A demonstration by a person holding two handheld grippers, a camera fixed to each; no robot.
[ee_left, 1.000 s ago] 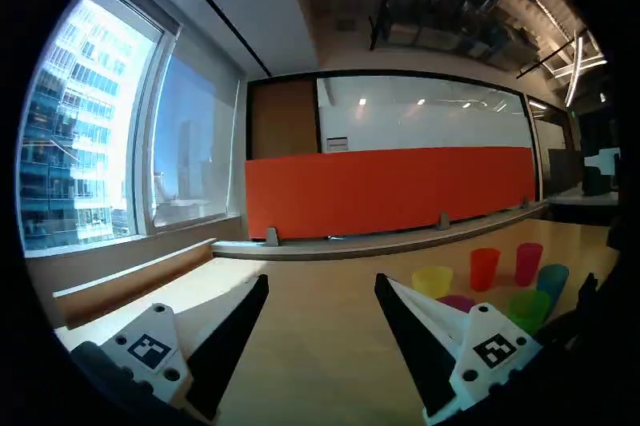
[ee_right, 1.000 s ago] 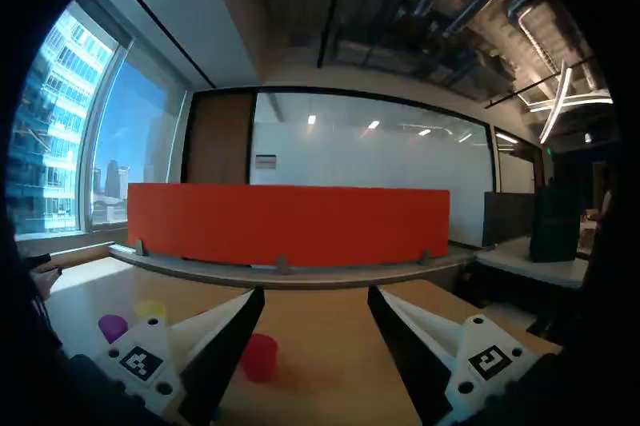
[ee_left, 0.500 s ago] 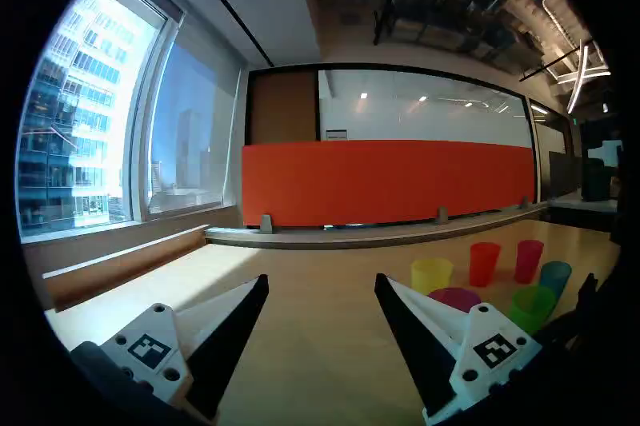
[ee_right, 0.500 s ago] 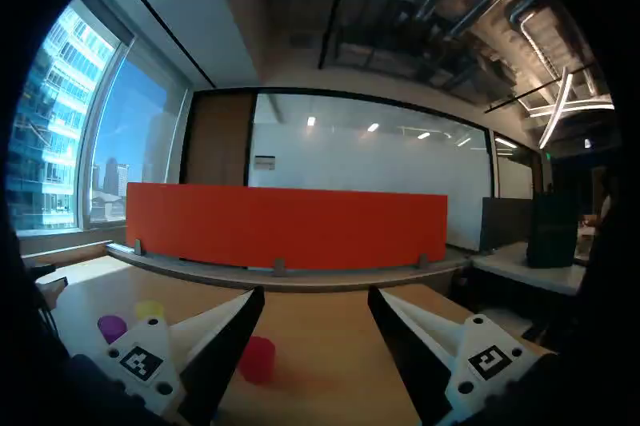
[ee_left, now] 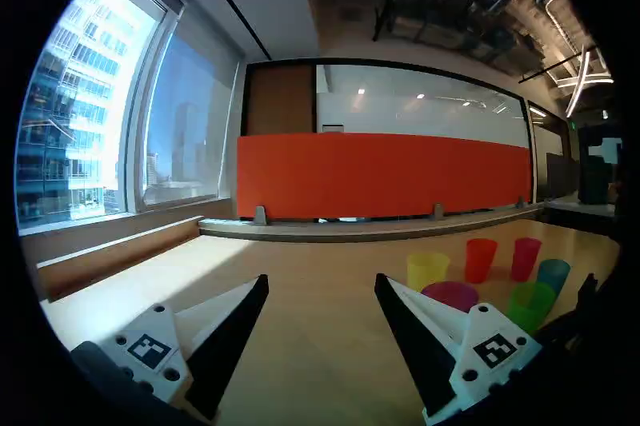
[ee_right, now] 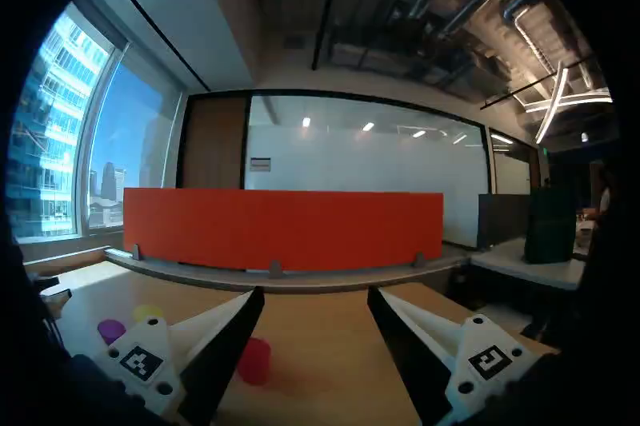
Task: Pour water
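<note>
The left claw (ee_left: 321, 278) gapes wide and empty over a light wooden desk (ee_left: 320, 354). At four o'clock in the left gripper view, translucent plastic cups cluster on the desk: a yellow cup (ee_left: 427, 270), an orange cup (ee_left: 480, 260), a pink cup (ee_left: 526, 258), a teal cup (ee_left: 553, 276), a green cup (ee_left: 528, 306) and a magenta cup (ee_left: 452, 296). The right claw (ee_right: 314, 292) is likewise spread, holding nothing. A reddish plastic cup (ee_right: 254, 360) stands at seven o'clock, partly behind one finger, and a purple cup (ee_right: 112, 331) at eight o'clock.
</note>
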